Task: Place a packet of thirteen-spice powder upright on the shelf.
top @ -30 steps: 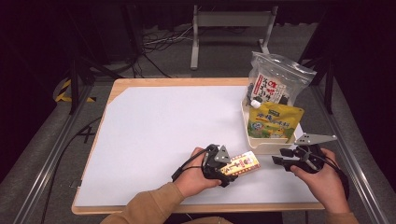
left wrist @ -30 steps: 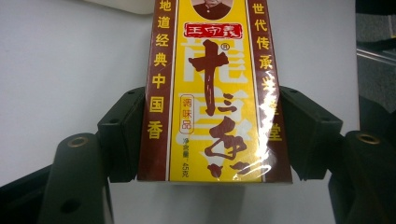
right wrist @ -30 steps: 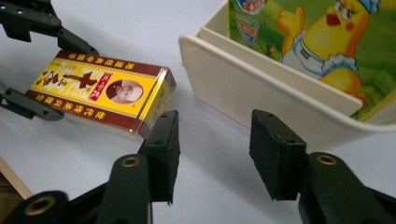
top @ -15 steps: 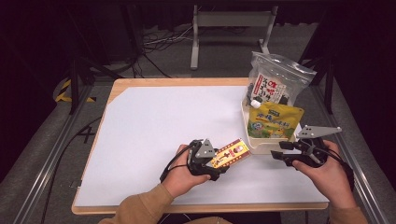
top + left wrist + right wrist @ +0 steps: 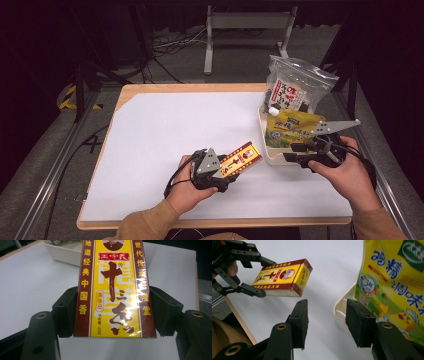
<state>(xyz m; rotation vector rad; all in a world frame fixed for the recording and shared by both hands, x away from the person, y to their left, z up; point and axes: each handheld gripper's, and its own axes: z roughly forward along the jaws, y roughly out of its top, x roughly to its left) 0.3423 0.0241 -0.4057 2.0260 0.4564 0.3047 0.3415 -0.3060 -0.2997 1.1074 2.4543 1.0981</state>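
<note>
The left gripper point(image 5: 227, 172) was clamped on a yellow and dark red spice box point(image 5: 241, 158), its two black jaws pressing the long sides of the box near one end, as the left gripper view showed with the spice box point(image 5: 114, 287) running away from the camera between the pads. In the high view the box stuck out ahead of that gripper, raised off the white table point(image 5: 165, 135) and pointing toward a white tray point(image 5: 270, 159) just beyond its far end. The left hand point(image 5: 187, 187) wrapped the gripper's body from behind. The right gripper point(image 5: 295, 154) was held by the right hand point(image 5: 345, 172) just beside the tray's near edge; its jaws had just been closing a little, yet they stood apart with nothing between them, only bare table showing in the gap in the right gripper view point(image 5: 325, 322). From that gripper, the spice box point(image 5: 284, 277) hung ahead and to the left in the other gripper's hold, well off the table, and a yellow seasoning pouch point(image 5: 394, 282) stood close on the right, resting in the tray point(image 5: 342, 306). Behind the pouch point(image 5: 290, 129) in the high view, farther from both grippers, a clear bag with a red and white label point(image 5: 292, 90) stood upright.
</note>
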